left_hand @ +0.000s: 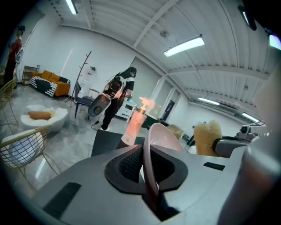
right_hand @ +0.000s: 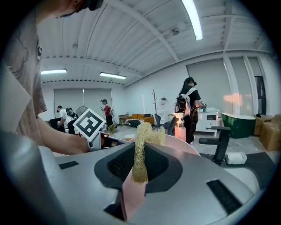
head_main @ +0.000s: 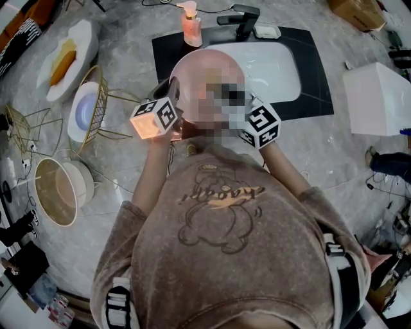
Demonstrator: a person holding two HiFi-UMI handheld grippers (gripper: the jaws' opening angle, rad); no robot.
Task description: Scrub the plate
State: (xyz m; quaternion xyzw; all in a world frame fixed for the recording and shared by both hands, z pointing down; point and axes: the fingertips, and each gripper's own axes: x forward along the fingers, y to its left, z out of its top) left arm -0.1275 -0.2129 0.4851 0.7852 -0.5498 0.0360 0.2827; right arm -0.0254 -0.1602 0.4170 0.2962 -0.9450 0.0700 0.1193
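In the left gripper view my left gripper [left_hand: 147, 165] is shut on the rim of a pale pink plate [left_hand: 166, 137], which stands on edge between the jaws. In the right gripper view my right gripper [right_hand: 139, 163] is shut on a yellow mesh scrubber [right_hand: 141, 143] with a pink backing. The pink plate [right_hand: 186, 146] lies just beyond the scrubber. The scrubber [left_hand: 207, 137] also shows to the right of the plate in the left gripper view. In the head view only the marker cubes of the left gripper [head_main: 155, 119] and right gripper [head_main: 260, 126] show. The person's head hides the jaws and the plate.
A white sink [head_main: 273, 64] with a black faucet [head_main: 243, 19] and a pink soap bottle [head_main: 191, 27] lies ahead. At the left are a gold wire rack [head_main: 96, 106] holding a plate, a bowl [head_main: 54, 191] and a white dish [head_main: 64, 61]. A white box [head_main: 377, 97] stands at the right.
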